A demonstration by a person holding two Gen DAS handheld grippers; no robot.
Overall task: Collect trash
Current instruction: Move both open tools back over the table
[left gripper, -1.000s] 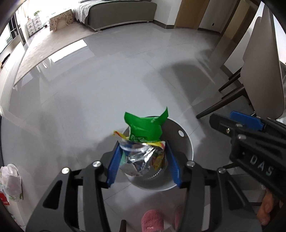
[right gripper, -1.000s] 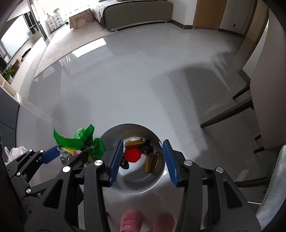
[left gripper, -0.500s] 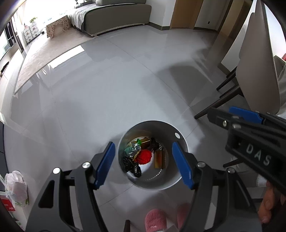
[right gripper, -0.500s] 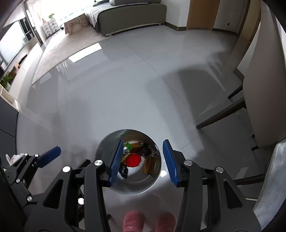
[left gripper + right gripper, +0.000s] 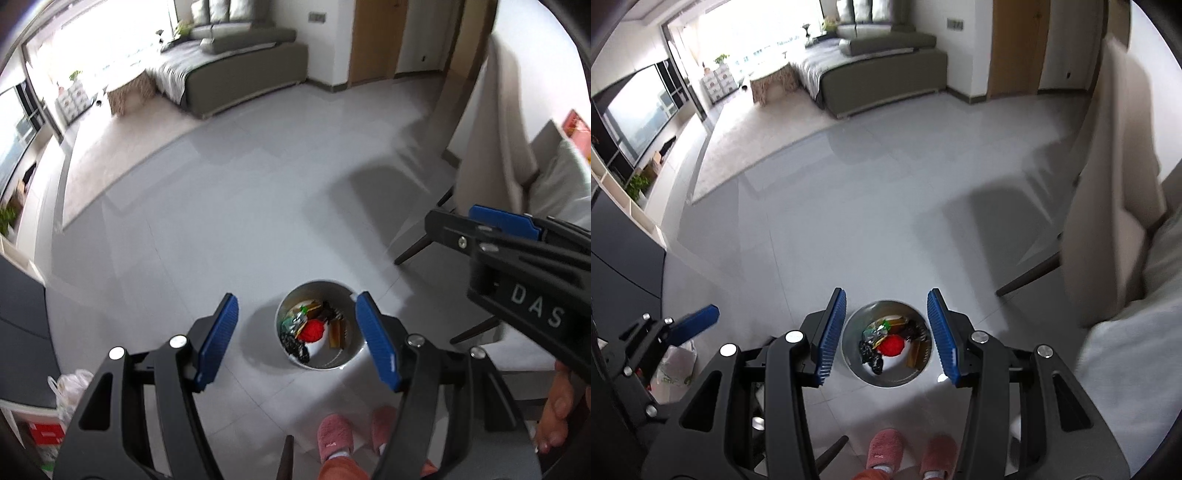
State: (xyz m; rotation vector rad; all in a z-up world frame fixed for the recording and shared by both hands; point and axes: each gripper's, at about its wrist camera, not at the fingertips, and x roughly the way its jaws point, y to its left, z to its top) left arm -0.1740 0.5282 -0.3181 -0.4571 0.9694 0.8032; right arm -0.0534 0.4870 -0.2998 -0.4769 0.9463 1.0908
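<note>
My left gripper [image 5: 297, 341] has its blue fingers [image 5: 216, 338] spread wide with nothing between them, its jaws having just been opening to let the wrapper go. My right gripper [image 5: 886, 332] also stands apart and empty, its fingers [image 5: 940, 332] framing the same target below. That target is the trash bin [image 5: 352, 360], a round metal can on the grey tiled floor [image 5: 221, 221], well beneath both tools. Inside it I see the crumpled wrapper [image 5: 295, 319] beside a red ball [image 5: 312, 330] and dark scraps. Pink slippers [image 5: 334, 435] stand just behind the bin, toward me. To the right, chair legs [image 5: 417, 245] and a pale chair back [image 5: 1108, 206] crowd the bin's side. To the left a white plastic bag [image 5: 70, 387] sits against a dark cabinet [image 5: 624, 258]. Ahead, open floor runs clear to the rug and sofa [image 5: 879, 79].
</note>
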